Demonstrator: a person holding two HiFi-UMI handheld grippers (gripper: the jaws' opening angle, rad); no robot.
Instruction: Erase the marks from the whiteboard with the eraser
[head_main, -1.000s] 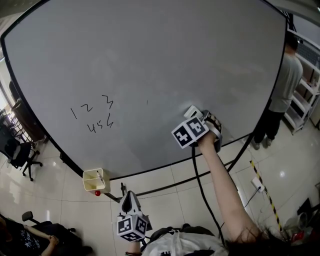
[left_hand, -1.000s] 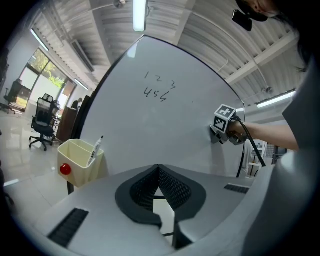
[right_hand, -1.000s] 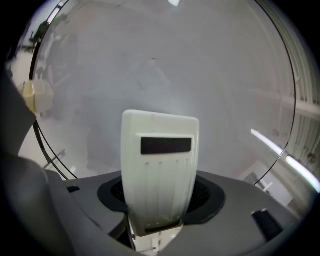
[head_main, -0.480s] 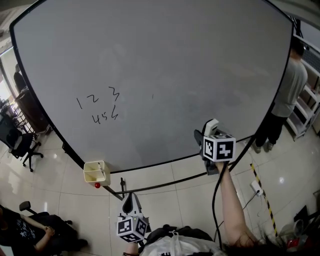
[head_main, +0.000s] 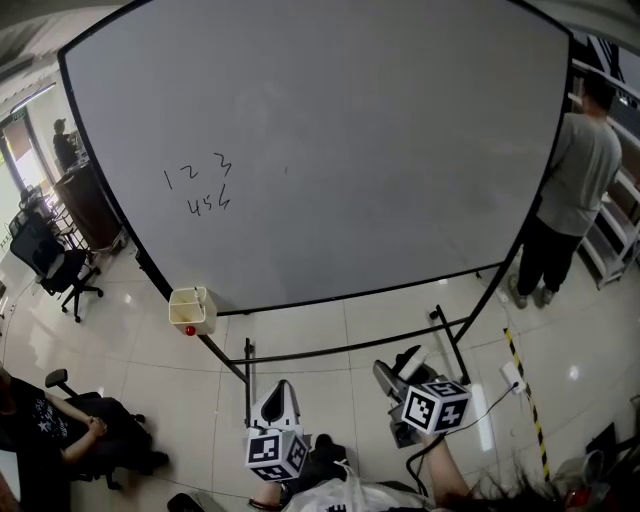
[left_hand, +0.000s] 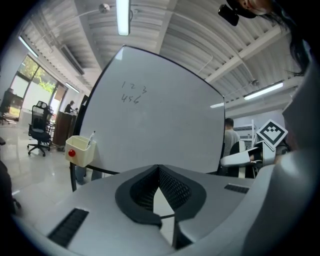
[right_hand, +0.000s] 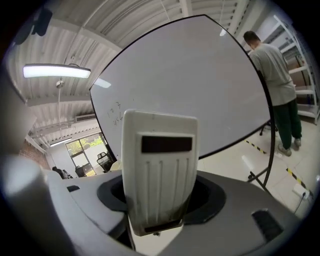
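One eraser (right_hand: 159, 170) clamped in right claw (head_main: 396, 371); six digits (head_main: 197, 188) on whiteboard (head_main: 380, 150).

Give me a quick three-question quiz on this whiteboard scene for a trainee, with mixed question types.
1. True or false: the eraser in the right gripper touches the whiteboard.
2. The marks sit on the board's: A left part; B middle; C right part.
3. Fill in: the left gripper has its jaws ____.
Key: 1 false, it is held away from the board; 2 A; 3 shut, on nothing.
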